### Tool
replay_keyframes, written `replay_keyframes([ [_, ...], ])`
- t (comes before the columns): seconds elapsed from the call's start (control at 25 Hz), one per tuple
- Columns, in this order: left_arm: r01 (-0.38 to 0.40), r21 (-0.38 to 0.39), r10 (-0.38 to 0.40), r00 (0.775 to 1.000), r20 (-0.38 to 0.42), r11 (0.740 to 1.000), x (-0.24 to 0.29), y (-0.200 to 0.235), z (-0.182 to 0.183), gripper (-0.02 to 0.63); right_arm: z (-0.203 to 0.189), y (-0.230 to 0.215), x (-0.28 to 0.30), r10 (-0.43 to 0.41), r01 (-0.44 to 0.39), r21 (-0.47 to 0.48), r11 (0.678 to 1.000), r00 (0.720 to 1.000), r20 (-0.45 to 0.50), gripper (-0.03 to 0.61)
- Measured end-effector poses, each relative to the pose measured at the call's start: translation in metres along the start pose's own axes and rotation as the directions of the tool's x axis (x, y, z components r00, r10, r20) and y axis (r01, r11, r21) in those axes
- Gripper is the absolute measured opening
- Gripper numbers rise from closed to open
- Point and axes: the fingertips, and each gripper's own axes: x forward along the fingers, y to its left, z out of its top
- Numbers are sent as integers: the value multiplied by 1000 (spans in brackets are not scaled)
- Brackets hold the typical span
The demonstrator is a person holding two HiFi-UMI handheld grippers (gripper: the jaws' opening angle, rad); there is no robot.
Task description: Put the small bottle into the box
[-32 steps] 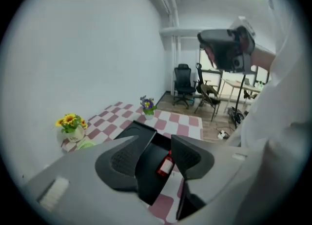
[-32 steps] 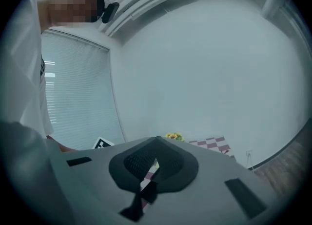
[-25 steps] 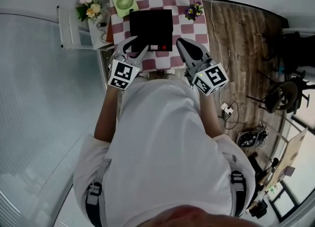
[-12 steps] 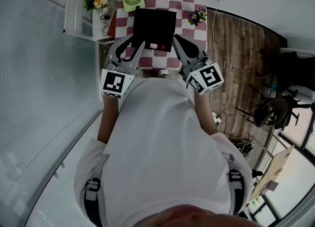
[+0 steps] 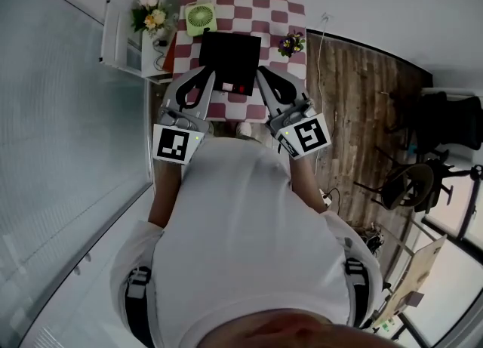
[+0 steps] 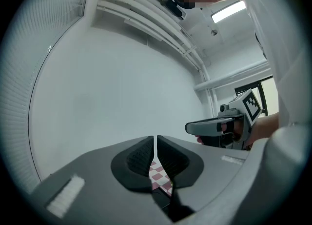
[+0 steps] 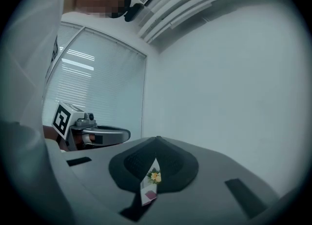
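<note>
Left gripper (image 5: pixel 205 76) jaws have just been closing, nearly together on nothing, right gripper (image 5: pixel 262 76) jaws together, empty; a careless descent could knock the box (image 5: pixel 230 52).

The person wore a white short-sleeved shirt (image 5: pixel 241 226) and dark shoulder straps (image 5: pixel 138 294). The grey left claw (image 5: pixel 204 76) and right claw (image 5: pixel 262 75) bore black-and-white marker cubes (image 5: pixel 172 145).
</note>
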Motion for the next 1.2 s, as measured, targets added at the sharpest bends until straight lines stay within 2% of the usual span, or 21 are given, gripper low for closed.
replay_keyframes([
  [0.08, 7, 11, -8, 1000, 19, 1000, 2, -7, 6, 2, 5, -1, -7, -23, 23, -18, 1000, 1000, 15, 2],
  [0.36, 19, -28, -18, 1000, 18, 999, 9, -11, 22, 2, 18, -12, -7, -66, 67, -24, 997, 997, 35, 2],
  [0.52, 39, -11, -39, 999, 0, 999, 10, -8, 12, 2, 22, -9, -2, -65, 68, -63, 996, 997, 40, 2],
  [0.64, 38, -49, -37, 999, 18, 998, 14, -3, 4, 0, 21, -10, -1, -89, 94, -80, 992, 994, 59, 0],
  [0.76, 54, -98, -52, 998, 21, 994, 17, -5, -3, 0, 8, -16, -3, -107, 108, -52, 993, 994, 26, 0],
  [0.84, 84, -98, -82, 996, 16, 992, 19, -10, -5, 0, -2, -17, 0, -96, 94, -61, 994, 995, -17, 0],
  [0.96, 128, -110, -127, 992, 17, 986, 22, -15, -8, 0, -1, -19, 9, -74, 71, -92, 993, 997, -27, 0],
  [1.04, 144, -102, -142, 990, 22, 984, 25, -15, -7, 0, 8, -20, 16, -74, 71, -124, 990, 997, -22, 0],
  [1.2, 149, -49, -146, 987, 61, 988, 34, -1, 22, 0, 30, -23, 35, -77, 80, -155, 985, 997, 21, 0],
])
